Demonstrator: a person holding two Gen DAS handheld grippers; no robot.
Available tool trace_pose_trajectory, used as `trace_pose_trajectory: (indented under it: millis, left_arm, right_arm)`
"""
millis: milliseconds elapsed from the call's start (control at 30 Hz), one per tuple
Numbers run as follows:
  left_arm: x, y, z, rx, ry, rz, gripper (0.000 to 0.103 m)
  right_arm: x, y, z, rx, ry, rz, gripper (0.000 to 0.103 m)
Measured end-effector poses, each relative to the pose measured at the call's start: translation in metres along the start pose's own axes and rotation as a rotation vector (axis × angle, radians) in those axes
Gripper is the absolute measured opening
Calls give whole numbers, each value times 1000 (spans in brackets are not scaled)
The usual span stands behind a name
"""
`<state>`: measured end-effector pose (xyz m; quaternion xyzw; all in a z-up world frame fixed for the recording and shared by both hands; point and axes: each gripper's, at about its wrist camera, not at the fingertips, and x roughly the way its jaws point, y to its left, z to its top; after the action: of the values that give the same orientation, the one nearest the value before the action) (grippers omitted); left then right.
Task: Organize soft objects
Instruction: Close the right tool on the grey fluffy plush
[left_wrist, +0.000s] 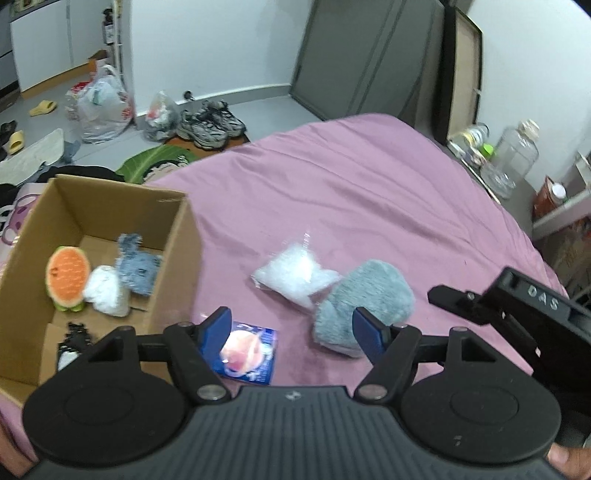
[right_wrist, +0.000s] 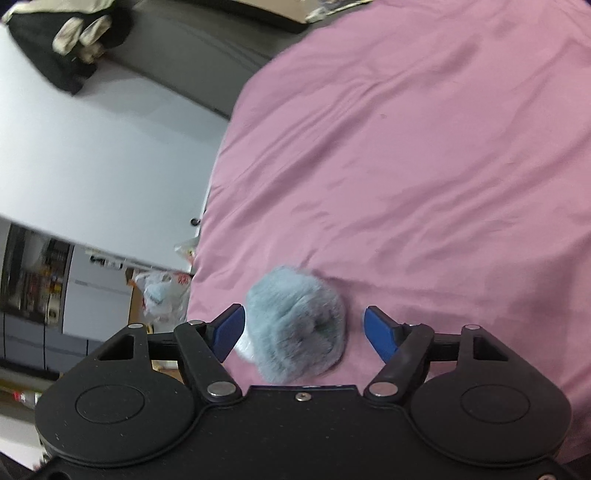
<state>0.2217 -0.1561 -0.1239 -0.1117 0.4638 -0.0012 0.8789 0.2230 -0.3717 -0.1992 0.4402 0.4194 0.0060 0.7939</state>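
Observation:
A fluffy grey-blue plush (left_wrist: 364, 302) lies on the pink bed sheet (left_wrist: 351, 192), next to a clear bag of white stuffing (left_wrist: 295, 275) and a small blue packet with a pink picture (left_wrist: 248, 350). My left gripper (left_wrist: 293, 332) is open above the sheet, the packet by its left finger. An open cardboard box (left_wrist: 88, 258) at the left holds a watermelon-slice plush (left_wrist: 68, 275), a white soft item (left_wrist: 105, 290) and a blue fuzzy toy (left_wrist: 136, 267). My right gripper (right_wrist: 303, 332) is open, its fingers on either side of the grey-blue plush (right_wrist: 295, 325); its body shows in the left wrist view (left_wrist: 517, 314).
Beyond the bed's far edge the floor holds shoes (left_wrist: 210, 123), plastic bags (left_wrist: 101, 105), slippers (left_wrist: 42, 108) and a green mat (left_wrist: 159, 164). A shelf at the right carries a clear jar (left_wrist: 517, 151). A small black item (left_wrist: 72, 339) lies in the box's near corner.

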Motion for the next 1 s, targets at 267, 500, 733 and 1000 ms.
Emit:
trace_pose_trajectory:
  millis: [267,500,733,1000]
  left_arm:
    - [18,-29,-5,100,31,-19,72]
    - [39,-49,-8,163,63,-7,72]
    - [61,-63,-10,196,96,-1,72]
    - [79,-72,-8,221,96,45,72]
  right_arm:
    - [0,-17,-4,63,3,-7,60]
    - [10,-27,-4,92,70,-25,37]
    - [19,-36,2,131,86,-16,37]
    - [31,-44,8,168,103,7,40]
